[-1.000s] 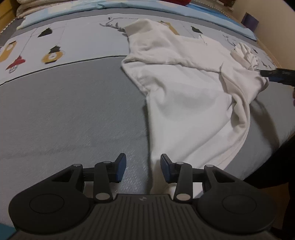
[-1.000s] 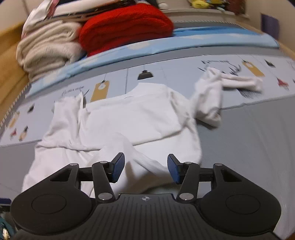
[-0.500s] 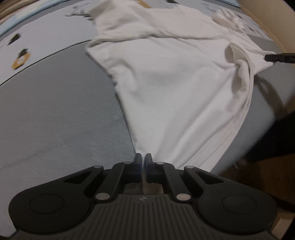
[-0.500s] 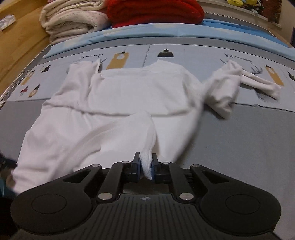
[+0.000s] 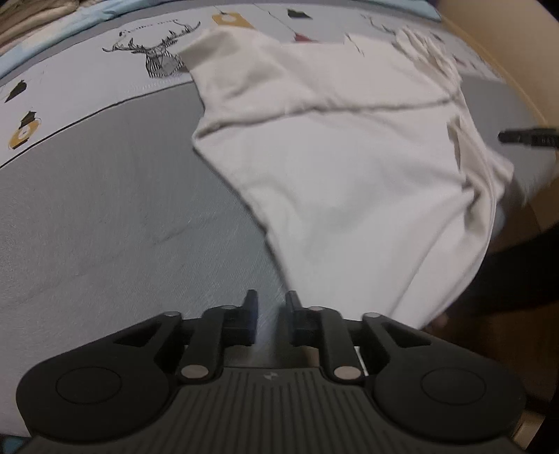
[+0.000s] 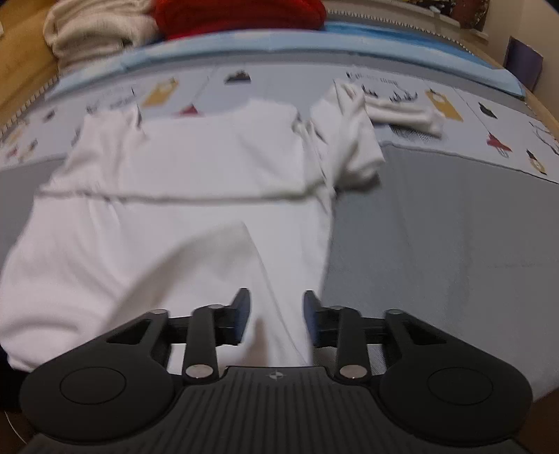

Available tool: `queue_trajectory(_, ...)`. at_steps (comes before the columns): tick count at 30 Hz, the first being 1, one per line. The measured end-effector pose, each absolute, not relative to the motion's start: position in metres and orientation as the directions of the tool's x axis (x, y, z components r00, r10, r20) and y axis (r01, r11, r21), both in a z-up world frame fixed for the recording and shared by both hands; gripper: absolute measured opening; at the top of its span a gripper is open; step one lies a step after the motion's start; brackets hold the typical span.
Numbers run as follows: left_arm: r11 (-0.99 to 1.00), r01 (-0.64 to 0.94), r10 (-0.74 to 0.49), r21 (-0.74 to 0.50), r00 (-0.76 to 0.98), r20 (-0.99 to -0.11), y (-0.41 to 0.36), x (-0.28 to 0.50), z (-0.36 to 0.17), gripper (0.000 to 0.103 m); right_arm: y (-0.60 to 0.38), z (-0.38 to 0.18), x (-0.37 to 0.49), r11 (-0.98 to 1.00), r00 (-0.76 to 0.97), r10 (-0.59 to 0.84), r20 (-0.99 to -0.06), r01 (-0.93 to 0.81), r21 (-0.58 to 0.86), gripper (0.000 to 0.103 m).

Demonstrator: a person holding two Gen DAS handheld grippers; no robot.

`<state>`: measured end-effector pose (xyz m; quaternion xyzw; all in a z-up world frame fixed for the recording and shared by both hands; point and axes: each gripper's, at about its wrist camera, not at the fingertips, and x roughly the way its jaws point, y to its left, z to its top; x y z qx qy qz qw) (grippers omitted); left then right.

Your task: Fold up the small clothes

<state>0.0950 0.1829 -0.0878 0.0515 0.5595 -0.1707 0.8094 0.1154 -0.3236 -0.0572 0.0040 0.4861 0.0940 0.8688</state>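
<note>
Now soft white cotton shirt (image 6: 195,209) lies spread on grey printed bed cover (image 5: 87,216). Left gripper (image 5: 268,314) partly open, holds nothing. Right gripper (image 6: 276,314) open over hem, gripping nothing. Bunched sleeve (image 6: 353,146) could make fold lumpy.

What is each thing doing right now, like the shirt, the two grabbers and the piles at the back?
white shirt: spread out on the bed, front up, not yet folded, one sleeve crumpled.
left gripper: open, holding nothing, at the shirt's hem corner.
right gripper: open, over the hem, cloth lying loose between its fingers.
red knit: folded, stacked.
cream knit: folded, stacked beside the red one.
</note>
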Motion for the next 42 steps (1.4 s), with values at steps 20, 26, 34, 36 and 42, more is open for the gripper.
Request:
queue_trajectory(20, 0.978, 0.204, -0.122, -0.049, 0.361, -0.924, 0.163, 0.174, -0.100, 0.058, -0.280, -0.100, 0.190, 0.975, 0.366, 0.209, -0.907, -0.008, 0.222, 0.031)
queue_trajectory(26, 0.979, 0.203, -0.092, -0.022, 0.341, -0.936, 0.156, 0.182, -0.106, 0.057, -0.305, -0.077, 0.163, 0.946, 0.391, 0.323, -0.862, -0.122, 0.300, 0.003)
queue_trajectory(34, 0.982, 0.188, -0.067, 0.015, 0.419, -0.905, 0.147, 0.191, -0.093, 0.057, -0.371, -0.066, 0.092, 0.926, 0.318, 0.372, -0.872, -0.196, 0.324, 0.003)
queue_trajectory(36, 0.984, 0.178, -0.063, 0.020, 0.450, -0.891, 0.143, 0.195, -0.088, 0.057, -0.381, -0.063, 0.084, 0.936, 0.333, 0.346, -0.877, -0.190, 0.297, 0.004)
queue_trajectory(42, 0.989, 0.146, -0.095, -0.020, 0.533, -0.841, 0.128, 0.212, -0.076, 0.057, -0.426, -0.028, 0.090, 0.895, 0.589, 0.372, -0.717, -0.023, 0.446, 0.012)
